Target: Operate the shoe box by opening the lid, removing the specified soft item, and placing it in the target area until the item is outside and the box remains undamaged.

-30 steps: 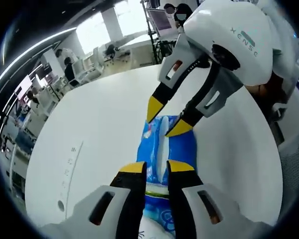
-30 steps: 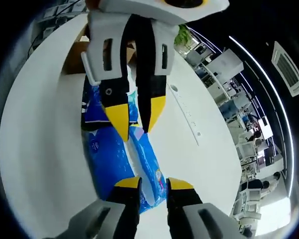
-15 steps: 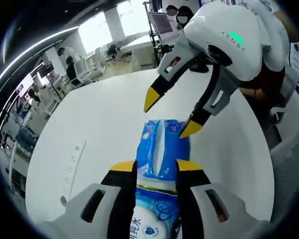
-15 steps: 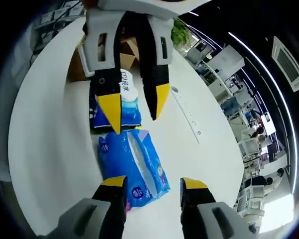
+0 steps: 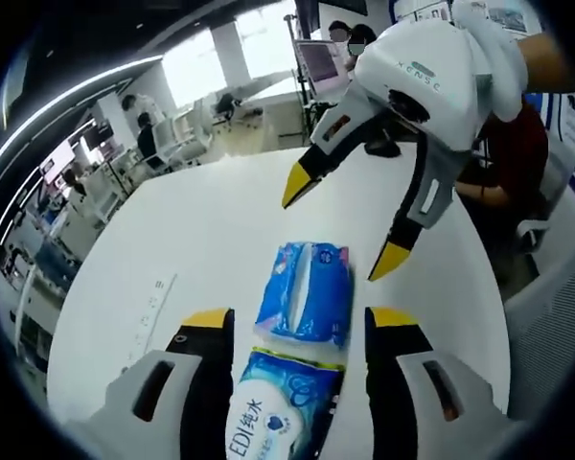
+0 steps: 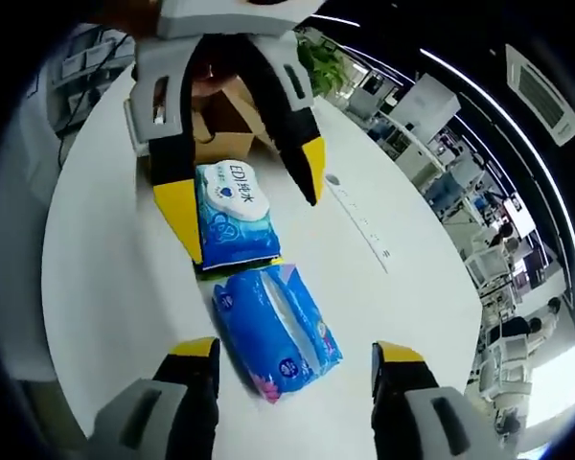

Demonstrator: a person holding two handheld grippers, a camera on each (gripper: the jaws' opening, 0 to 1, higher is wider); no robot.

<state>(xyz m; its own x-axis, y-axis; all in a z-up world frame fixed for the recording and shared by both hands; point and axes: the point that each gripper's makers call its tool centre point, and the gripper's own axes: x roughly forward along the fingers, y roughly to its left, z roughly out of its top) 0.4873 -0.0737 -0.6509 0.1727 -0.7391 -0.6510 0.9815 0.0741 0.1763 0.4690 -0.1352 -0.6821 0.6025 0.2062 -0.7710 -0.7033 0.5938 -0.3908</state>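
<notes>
A blue tissue pack (image 5: pixel 305 304) lies flat on the white tabletop (image 5: pixel 201 240), outside the shoe box (image 6: pixel 225 110), long axis running between the facing tools. The left tool (image 5: pixel 302 318) and right tool (image 6: pixel 292 353) both stand released, holding nothing, each straddling the pack, beside a wet-wipes pack (image 6: pixel 235 211).

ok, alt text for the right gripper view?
Two blue soft packs lie end to end on a white table, between the open right gripper below and the open left gripper reaching in from the top.
</notes>
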